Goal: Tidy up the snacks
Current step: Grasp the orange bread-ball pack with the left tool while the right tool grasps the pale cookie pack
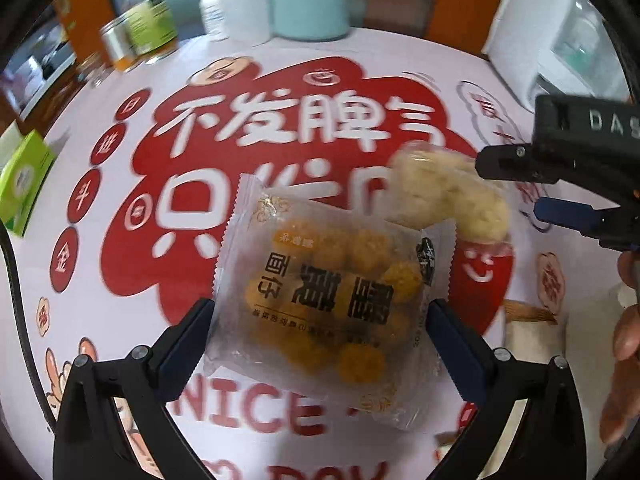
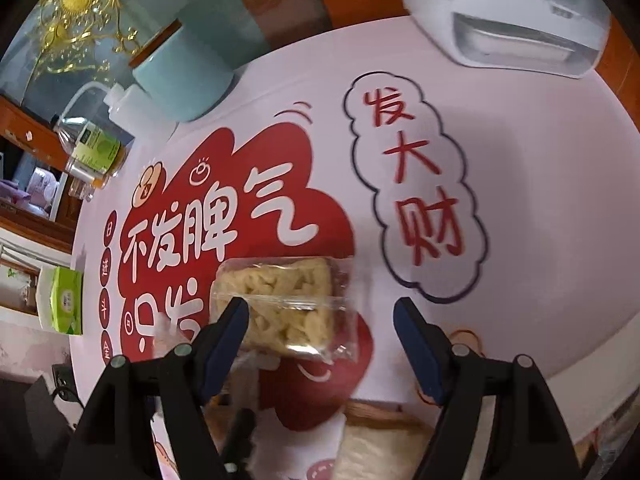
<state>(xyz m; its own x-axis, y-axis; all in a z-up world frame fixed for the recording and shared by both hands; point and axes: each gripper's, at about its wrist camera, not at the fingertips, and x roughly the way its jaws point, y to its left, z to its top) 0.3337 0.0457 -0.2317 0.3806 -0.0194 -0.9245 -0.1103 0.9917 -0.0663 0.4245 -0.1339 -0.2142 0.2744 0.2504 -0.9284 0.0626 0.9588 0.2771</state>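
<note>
A frosted packet of orange-brown snack balls [image 1: 332,300] hangs tilted above the printed table mat [image 1: 120,360], with my left gripper [image 1: 320,320] shut on its two side edges. A clear packet holding a pale yellow crispy block [image 2: 280,304] lies between the jaws of my right gripper [image 2: 320,312], against the left finger [image 2: 228,328]. A wide gap separates it from the right finger [image 2: 416,340], so that gripper is open. In the left wrist view the pale packet [image 1: 448,188] shows blurred just behind the orange packet, with the right gripper [image 1: 508,188] at its right end.
At the mat's far edge stand a teal canister [image 1: 310,0], white bottles [image 1: 244,4] and a green-labelled bottle [image 1: 148,16]. A green box [image 1: 24,184] sits at the left, a white appliance [image 2: 512,12] at the far right. A wrapped bread slice [image 2: 380,444] lies near. A hand [image 1: 624,340] shows at right.
</note>
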